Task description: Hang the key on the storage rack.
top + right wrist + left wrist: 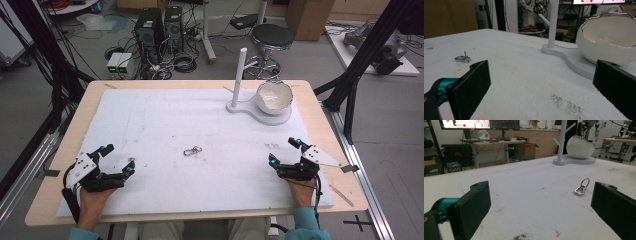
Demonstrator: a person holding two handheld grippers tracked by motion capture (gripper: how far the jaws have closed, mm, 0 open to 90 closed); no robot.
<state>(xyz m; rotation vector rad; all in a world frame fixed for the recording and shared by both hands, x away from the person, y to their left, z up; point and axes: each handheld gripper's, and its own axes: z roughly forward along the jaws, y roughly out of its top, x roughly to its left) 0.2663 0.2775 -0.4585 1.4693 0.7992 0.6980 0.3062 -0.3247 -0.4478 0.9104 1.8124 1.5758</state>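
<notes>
No brand or readable writing is showing on anything on the desk; the monitor text beyond it is too blurred to make out.

One small metal clip [192,150] is lying flat near the middle of the white mat [150,125] covering the desk, about midway between the two tongs and well apart from both. Its long axis is running roughly left to right, tilted slightly, with its ring end pointing toward the far right corner.

One white stand [240,82] with an upright post is sitting near the far edge, right of centre, and one white egg-shaped bowl [274,97] is resting on its base.

The left gripper [116,160] is lying at the near left corner, its jaws spread wide and holding nothing. The right gripper [283,151] is lying at the near right corner, likewise gaping and empty. A hand is holding each one.
</notes>
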